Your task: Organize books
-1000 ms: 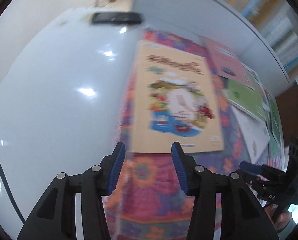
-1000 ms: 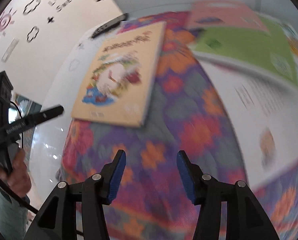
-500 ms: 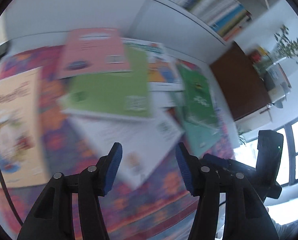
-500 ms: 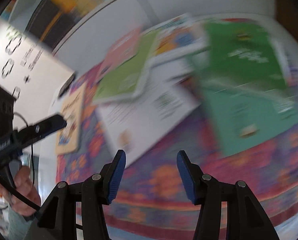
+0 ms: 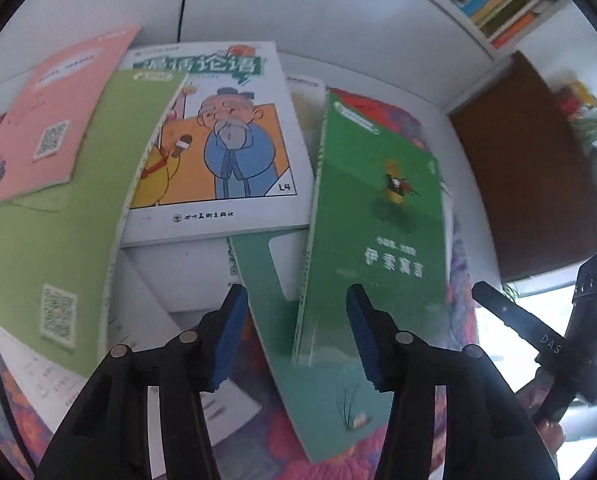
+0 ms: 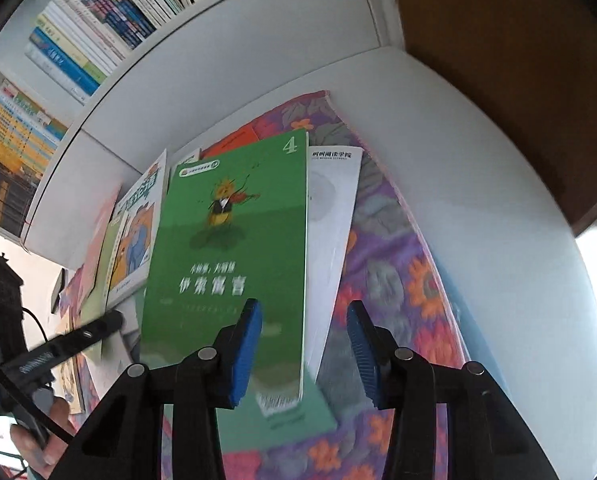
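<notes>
1. A white bookshelf [image 6: 110, 32] stands behind the table, and rows of books [image 6: 94, 28] stand packed in it
2. The left gripper [image 5: 294, 336] hangs over the pile of books on the table. Its blue pads are partly apart and have just been closing a bit, with nothing pinched between them. Under the gap lie a pale teal book [image 5: 318, 380] and the edge of the dark green book [image 5: 378, 216]
3. The right gripper [image 6: 304, 344] hangs over the near right edge of the dark green book [image 6: 234, 248]. Its pads have just been closing too, but they do not press on anything
4. The books lie spread and overlapping on a flowery cloth [image 6: 398, 264] on the white table [image 6: 498, 216]
5. A white book with a cartoon old man [image 5: 222, 140] lies in the middle, with a light green book [image 5: 62, 208] over its left side and a pink book [image 5: 54, 112] on top of that one
6. A white book [image 6: 330, 208] sticks out from under the right side of the dark green book
7. A brown cabinet [image 5: 538, 168] stands past the table's far corner
</notes>
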Tool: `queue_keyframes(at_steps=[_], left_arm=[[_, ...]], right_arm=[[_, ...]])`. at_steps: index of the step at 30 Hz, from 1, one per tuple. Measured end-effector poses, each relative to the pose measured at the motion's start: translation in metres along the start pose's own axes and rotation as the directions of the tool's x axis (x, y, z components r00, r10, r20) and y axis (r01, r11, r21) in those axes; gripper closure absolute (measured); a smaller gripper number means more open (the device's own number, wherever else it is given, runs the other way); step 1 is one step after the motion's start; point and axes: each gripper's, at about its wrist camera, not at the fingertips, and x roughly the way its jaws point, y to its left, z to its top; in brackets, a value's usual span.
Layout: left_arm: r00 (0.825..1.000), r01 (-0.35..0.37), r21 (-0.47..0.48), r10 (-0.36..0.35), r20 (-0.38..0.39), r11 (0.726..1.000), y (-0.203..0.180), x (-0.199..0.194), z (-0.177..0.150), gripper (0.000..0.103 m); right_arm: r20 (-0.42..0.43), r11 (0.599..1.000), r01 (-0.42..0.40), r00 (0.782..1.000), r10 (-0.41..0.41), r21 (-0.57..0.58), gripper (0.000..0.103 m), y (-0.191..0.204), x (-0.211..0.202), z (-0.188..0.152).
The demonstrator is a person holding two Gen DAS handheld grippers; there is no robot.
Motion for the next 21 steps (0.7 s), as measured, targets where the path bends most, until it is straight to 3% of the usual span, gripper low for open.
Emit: queue_keyframes(at_steps=[3,7,14,16,21], left_arm=[[1.0,0.028,-0.013,-0.028,0.011,1.0,-0.005,0.002,0.0,0.055],[0.999,-0.03,0.026,0.03,0.01,0.999,-0.016,0.012,0.008,0.055],[1.0,-0.017,0.064,0.017,0.001,0.998,-0.029,0.024,0.008,0.06],[1.0,-0.008,0.08,0.009,-0.013,0.997,-0.034,0.024,0.002,0.06],[1.0,0.022,0.072,-0.021,-0.013,0.997,-0.023,-0.005,-0.036,0.06]], right_arm=[[-0.009,0.999,0.004,1.0,-0.005,-0.039,0.059,0.001,0.017,0.007],[-0.003,0.996,0.019,1.0,-0.02,-0.089,0.059,0.004,0.027,0.018],[-0.032,0.99,0.015,0.999,-0.019,-0.137,0.061,0.009,0.047,0.021],[-0.047,0.989,-0.024,0.999,0.018,-0.143,0.059,0.013,0.048,0.019],[-0.093,0.984,-0.029,0.996,0.013,-0.178,0.058,0.021,0.041,-0.005]])
